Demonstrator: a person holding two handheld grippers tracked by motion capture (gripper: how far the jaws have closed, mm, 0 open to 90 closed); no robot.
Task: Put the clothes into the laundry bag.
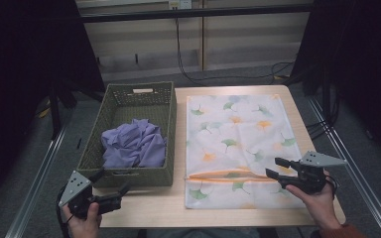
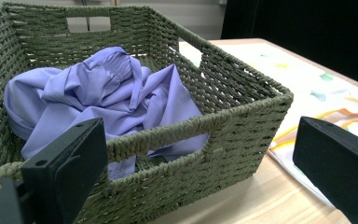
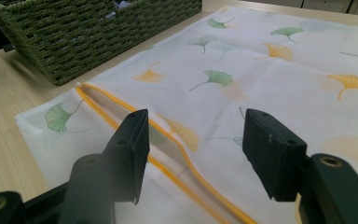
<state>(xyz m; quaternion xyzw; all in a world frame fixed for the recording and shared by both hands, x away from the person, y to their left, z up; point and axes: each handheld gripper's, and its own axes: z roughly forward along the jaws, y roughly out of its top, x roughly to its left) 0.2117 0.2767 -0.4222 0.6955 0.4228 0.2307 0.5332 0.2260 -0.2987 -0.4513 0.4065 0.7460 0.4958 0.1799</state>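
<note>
Both grippers are wide open with nothing in them. The left gripper (image 1: pixel 113 181) hangs at the lower left of the high view, jaws aimed at the near wall of the green woven basket (image 1: pixel 129 177) but apart from it; a crumpled purple shirt (image 1: pixel 133 144) sits inside the basket. The right gripper (image 1: pixel 275 167) hovers at the lower right over the near end of the leaf-print laundry bag (image 1: pixel 238 134), jaws straddling its orange zipper (image 3: pixel 177 154) without touching. The bag lies flat right of the basket, long axis running bottom to top of the frame, zipper crossways near the bottom end.
</note>
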